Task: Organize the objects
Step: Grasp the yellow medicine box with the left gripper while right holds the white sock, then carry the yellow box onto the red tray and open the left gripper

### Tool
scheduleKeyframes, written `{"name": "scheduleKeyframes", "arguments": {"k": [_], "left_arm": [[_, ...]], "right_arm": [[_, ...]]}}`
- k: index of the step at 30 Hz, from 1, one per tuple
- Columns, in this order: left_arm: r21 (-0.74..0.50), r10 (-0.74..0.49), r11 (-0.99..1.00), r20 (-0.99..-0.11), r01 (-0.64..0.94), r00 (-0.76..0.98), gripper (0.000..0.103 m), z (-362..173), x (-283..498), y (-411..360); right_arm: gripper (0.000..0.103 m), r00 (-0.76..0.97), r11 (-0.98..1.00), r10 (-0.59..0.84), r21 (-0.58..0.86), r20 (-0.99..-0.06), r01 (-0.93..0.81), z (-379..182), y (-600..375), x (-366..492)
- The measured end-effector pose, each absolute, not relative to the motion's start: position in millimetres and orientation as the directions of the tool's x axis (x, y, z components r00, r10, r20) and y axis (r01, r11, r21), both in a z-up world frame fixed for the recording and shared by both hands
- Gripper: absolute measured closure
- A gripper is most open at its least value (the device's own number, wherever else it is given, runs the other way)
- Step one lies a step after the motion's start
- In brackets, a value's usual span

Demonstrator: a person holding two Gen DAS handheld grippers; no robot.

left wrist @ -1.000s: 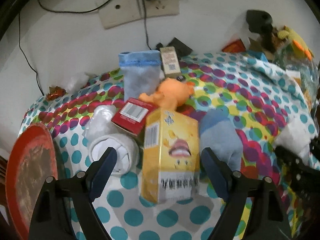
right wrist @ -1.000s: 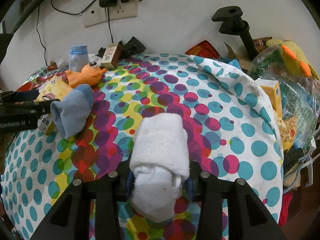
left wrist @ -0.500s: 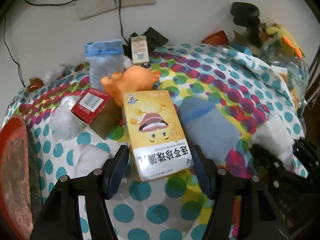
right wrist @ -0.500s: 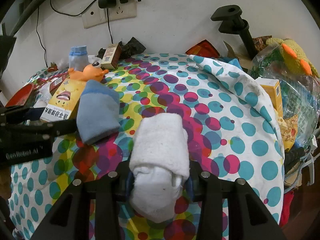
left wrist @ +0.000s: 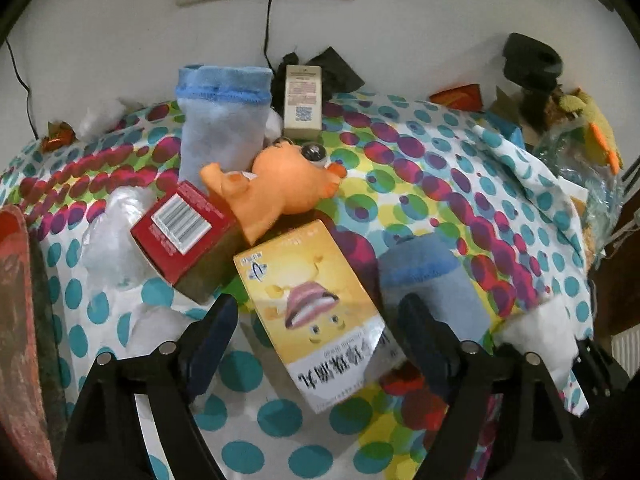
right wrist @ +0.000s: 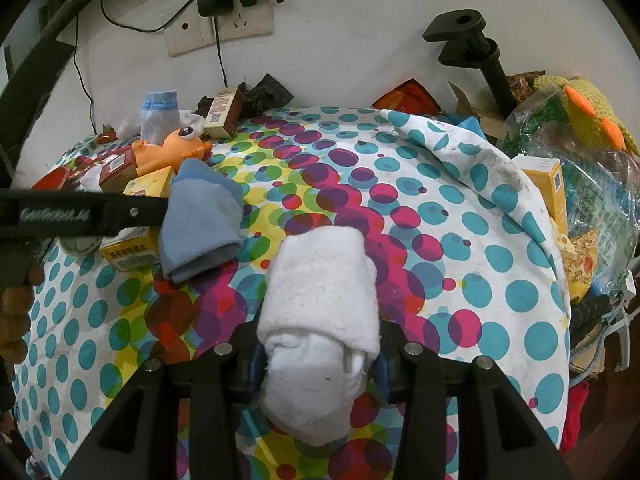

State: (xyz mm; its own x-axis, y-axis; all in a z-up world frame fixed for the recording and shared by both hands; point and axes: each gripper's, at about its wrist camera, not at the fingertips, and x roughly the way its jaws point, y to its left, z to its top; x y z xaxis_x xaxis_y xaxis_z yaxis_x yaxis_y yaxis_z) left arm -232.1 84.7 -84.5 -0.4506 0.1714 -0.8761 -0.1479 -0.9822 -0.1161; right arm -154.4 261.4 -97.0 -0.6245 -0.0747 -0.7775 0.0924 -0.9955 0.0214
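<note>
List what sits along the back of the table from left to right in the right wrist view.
Upright blue-cuffed sock → orange toy → small box with a QR code → crumpled black wrapper → red packet → black clamp stand → yellow knitted toy.

On my left, boxes, an orange toy (left wrist: pixel 276 192) and socks crowd the desk (right wrist: pixel 460 264) up to the wall. I see open cloth across the middle and right, until bags (right wrist: pixel 592 200) and a black post (right wrist: pixel 492 68) block the edge.
</note>
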Motion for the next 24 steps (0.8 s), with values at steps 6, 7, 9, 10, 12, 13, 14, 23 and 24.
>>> {"name": "scheduleKeyframes", "arguments": {"k": [6,7,9,10,12,13,14,23,24], "left_arm": [[-0.107,0.156,-0.985,-0.883,-0.134,-0.443,0.026,-87,-234,90],[-0.095,0.143,-0.987,-0.886,-0.13,-0.441,0.037,-88,-234,91],[-0.064,0.11,-0.991,-0.891,-0.118,-0.44,0.042,-89,-234,92],[-0.057,0.101,-0.992,-0.893,-0.113,-0.438,0.045,-89,-234,93],[-0.06,0.105,-0.991,-0.894,-0.117,-0.437,0.051,-89,-234,93],[-0.063,0.11,-0.991,-0.894,-0.121,-0.434,0.053,-88,-233,94],[-0.071,0.119,-0.989,-0.895,-0.126,-0.429,0.053,-87,-233,94],[-0.144,0.221,-0.968,-0.88,-0.208,-0.42,0.053,-58,-209,82],[-0.141,0.228,-0.964,-0.877,-0.226,-0.423,0.053,-51,-204,80]], "right_arm": [[0.058,-0.624,-0.995,-0.077,0.023,-0.777,0.094,-97,261,-154],[0.058,-0.624,-0.995,-0.077,0.023,-0.778,0.095,-97,261,-154],[0.057,-0.624,-0.995,-0.079,0.025,-0.777,0.096,-98,260,-154],[0.057,-0.624,-0.995,-0.08,0.026,-0.777,0.095,-98,261,-154],[0.057,-0.624,-0.995,-0.079,0.025,-0.777,0.095,-98,261,-154],[0.057,-0.624,-0.995,-0.079,0.025,-0.777,0.095,-98,259,-154],[0.057,-0.624,-0.995,-0.078,0.023,-0.777,0.095,-98,259,-154],[0.057,-0.625,-0.995,-0.078,0.024,-0.777,0.095,-99,261,-155],[0.057,-0.625,-0.995,-0.078,0.024,-0.777,0.094,-99,261,-155]]}}
